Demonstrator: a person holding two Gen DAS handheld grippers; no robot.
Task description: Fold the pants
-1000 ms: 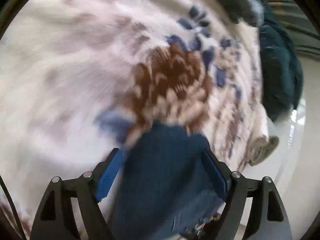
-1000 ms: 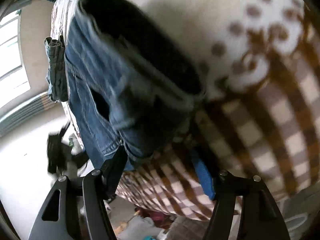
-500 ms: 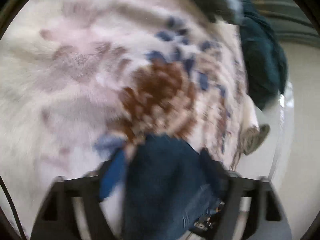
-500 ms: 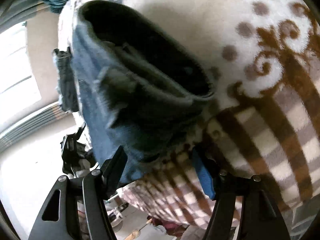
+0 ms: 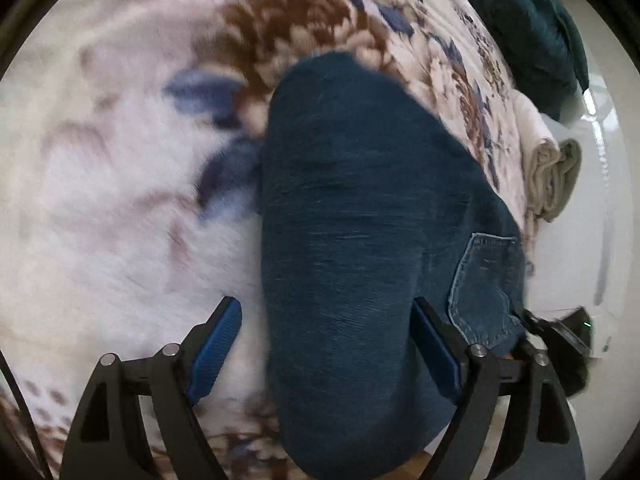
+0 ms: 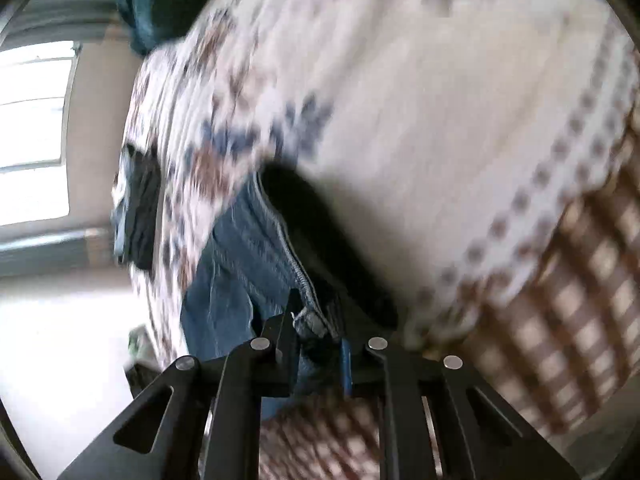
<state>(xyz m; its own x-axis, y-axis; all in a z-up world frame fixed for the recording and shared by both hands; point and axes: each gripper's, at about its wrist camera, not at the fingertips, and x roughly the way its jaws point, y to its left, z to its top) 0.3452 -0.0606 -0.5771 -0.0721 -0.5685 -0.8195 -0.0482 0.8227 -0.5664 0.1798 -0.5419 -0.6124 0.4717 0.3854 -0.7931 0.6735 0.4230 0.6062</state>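
Observation:
Blue denim pants [image 5: 360, 220] lie on a white floral blanket [image 5: 100, 200] on a bed. In the left wrist view my left gripper [image 5: 326, 344] is open, its blue-padded fingers [image 5: 216, 344] on either side of a dark pant leg that runs under it. A back pocket [image 5: 484, 280] shows at the right. In the right wrist view my right gripper [image 6: 318, 340] is shut on the waistband edge of the pants [image 6: 248, 264], near the seam. The view is blurred.
A dark teal cloth [image 5: 528, 28] lies at the far end of the bed. A rolled beige towel [image 5: 552, 172] lies at the bed's right edge. A dark folded garment [image 6: 140, 208] hangs at the bed edge by a window [image 6: 32, 128]. The blanket has a brown checked border [image 6: 560, 300].
My right gripper has closed on the waistband. My left gripper has drawn back along the pant leg, so more of the leg and a pocket show. Both views have shifted.

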